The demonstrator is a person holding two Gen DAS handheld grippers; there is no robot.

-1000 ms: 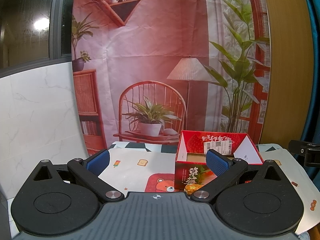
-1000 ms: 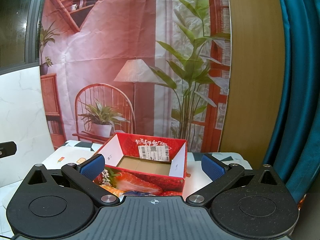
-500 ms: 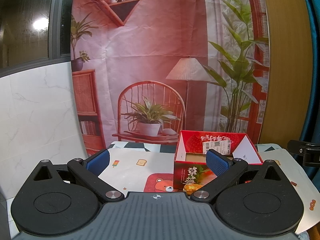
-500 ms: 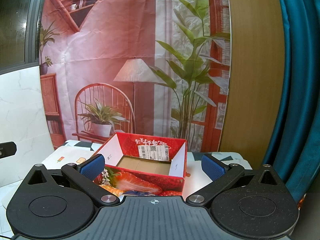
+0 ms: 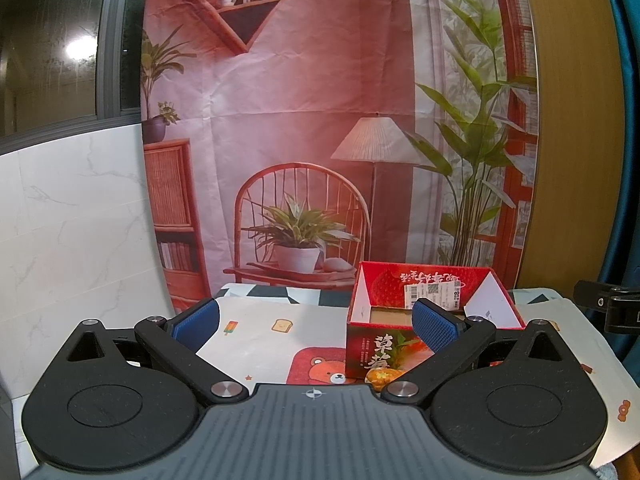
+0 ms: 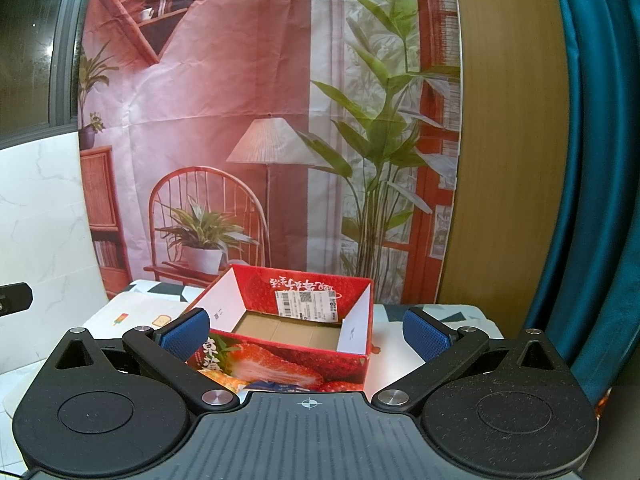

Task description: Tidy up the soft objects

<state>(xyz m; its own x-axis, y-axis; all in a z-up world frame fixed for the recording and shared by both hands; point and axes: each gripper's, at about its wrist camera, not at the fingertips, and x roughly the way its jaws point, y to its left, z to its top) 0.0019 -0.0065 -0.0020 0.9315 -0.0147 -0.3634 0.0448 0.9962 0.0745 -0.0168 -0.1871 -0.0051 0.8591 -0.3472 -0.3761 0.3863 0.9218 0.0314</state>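
A red strawberry-print cardboard box (image 5: 424, 292) stands open on the table, and nothing shows on its brown floor (image 6: 296, 330). In front of it lies an orange-yellow soft object (image 5: 382, 376), mostly hidden behind my gripper body; the right wrist view shows the same orange-yellow object (image 6: 224, 382) beside a blue-and-white packet (image 6: 276, 387). My left gripper (image 5: 316, 320) is open and holds nothing, to the left of the box. My right gripper (image 6: 308, 330) is open too, with the box between its blue pads in the picture but farther away.
A cartoon-print cloth (image 5: 260, 328) covers the table. A printed backdrop (image 5: 320, 120) hangs behind it, with a white marble wall (image 5: 72, 232) to the left and a wooden panel (image 6: 504, 160) and teal curtain (image 6: 592, 200) to the right.
The left wrist view has shifted very slightly. The right gripper and the box have not moved.
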